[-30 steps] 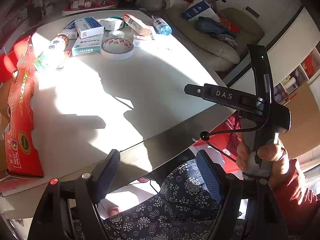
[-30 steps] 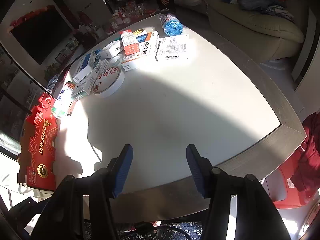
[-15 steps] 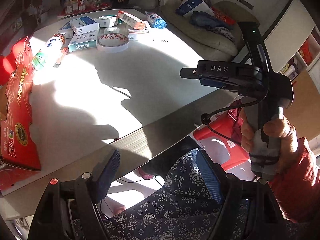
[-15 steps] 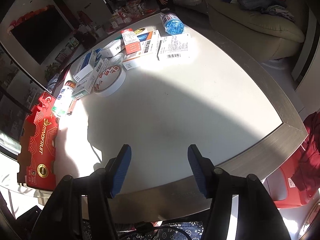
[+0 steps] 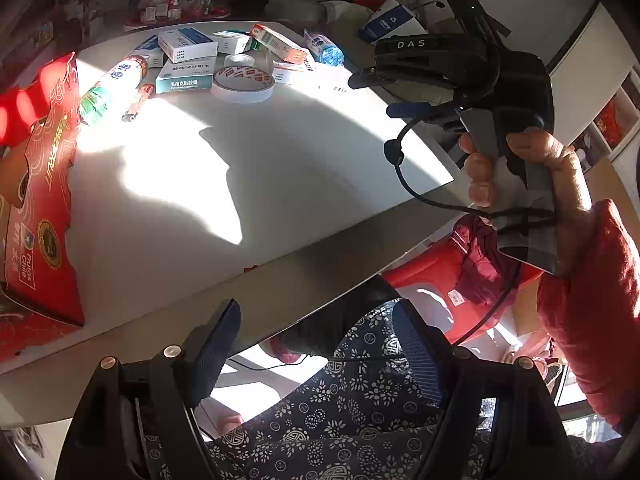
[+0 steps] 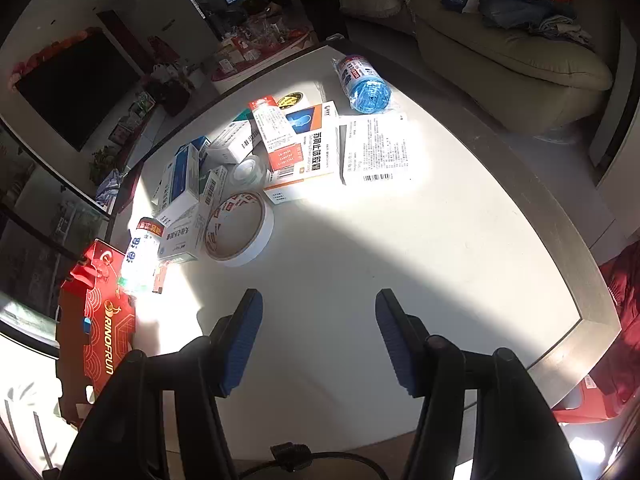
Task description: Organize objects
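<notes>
A cluster of objects lies at the far side of the white table (image 6: 400, 280): a big roll of white tape (image 6: 240, 232), several medicine boxes (image 6: 304, 148), a small clear tape roll (image 6: 250, 170), a paper leaflet (image 6: 376, 148), a blue-capped bottle (image 6: 362, 84) and a green-capped bottle (image 6: 140, 256). A red fruit carton (image 6: 96, 332) sits at the left edge. My right gripper (image 6: 318, 340) is open and empty, above the table's near part. My left gripper (image 5: 316, 344) is open and empty, off the table's near edge, over a floral-clothed lap. The tape roll also shows in the left wrist view (image 5: 242, 84).
A beige sofa (image 6: 512, 52) with clothes stands beyond the table on the right. A red stool (image 5: 432, 280) stands by the table's near right corner. The table has a grey wooden rim (image 6: 576, 264). A TV and cluttered low table stand at the back.
The right gripper has moved forward over the table toward the cluster. The left gripper has risen and drawn back a little; the hand-held right gripper has moved up in its view.
</notes>
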`<move>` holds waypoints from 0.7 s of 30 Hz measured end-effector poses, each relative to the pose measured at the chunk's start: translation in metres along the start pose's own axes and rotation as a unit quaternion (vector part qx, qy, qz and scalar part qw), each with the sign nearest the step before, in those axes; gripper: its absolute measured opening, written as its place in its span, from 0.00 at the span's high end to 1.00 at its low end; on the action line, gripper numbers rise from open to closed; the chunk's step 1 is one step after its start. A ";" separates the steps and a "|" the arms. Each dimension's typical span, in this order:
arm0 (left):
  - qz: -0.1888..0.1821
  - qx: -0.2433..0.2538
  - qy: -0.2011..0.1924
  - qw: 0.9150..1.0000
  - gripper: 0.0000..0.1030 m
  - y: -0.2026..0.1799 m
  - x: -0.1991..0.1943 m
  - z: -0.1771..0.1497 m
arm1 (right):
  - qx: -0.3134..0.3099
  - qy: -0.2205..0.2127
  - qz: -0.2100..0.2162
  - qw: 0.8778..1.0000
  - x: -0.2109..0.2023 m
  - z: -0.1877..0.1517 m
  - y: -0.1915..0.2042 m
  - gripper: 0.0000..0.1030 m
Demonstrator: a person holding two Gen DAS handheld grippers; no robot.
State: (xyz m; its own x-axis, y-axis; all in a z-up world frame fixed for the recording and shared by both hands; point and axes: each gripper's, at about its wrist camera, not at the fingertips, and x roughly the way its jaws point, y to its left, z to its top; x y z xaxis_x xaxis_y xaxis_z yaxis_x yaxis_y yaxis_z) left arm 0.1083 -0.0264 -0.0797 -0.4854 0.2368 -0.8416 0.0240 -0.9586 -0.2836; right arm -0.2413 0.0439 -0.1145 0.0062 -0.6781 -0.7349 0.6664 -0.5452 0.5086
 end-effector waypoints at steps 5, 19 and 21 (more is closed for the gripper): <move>0.008 -0.013 -0.008 1.000 0.20 0.009 -0.007 -0.002 | 0.009 -0.022 0.001 1.000 0.000 0.064 0.024 0.43; 0.000 -0.040 -0.019 0.999 0.20 0.025 -0.013 -0.007 | -0.044 -0.006 0.002 0.999 -0.002 -0.049 0.017 0.36; -0.003 -0.035 -0.021 0.999 0.20 0.022 -0.013 -0.008 | -0.049 0.021 -0.008 0.999 0.006 -0.061 0.007 0.36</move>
State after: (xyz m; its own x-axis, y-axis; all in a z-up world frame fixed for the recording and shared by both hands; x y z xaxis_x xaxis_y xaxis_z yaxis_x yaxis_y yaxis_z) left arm 0.1219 -0.0492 -0.0786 -0.5216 0.2347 -0.8203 0.0814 -0.9433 -0.3217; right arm -0.1909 0.0661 -0.1429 0.0244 -0.6479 -0.7613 0.7369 -0.5030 0.4517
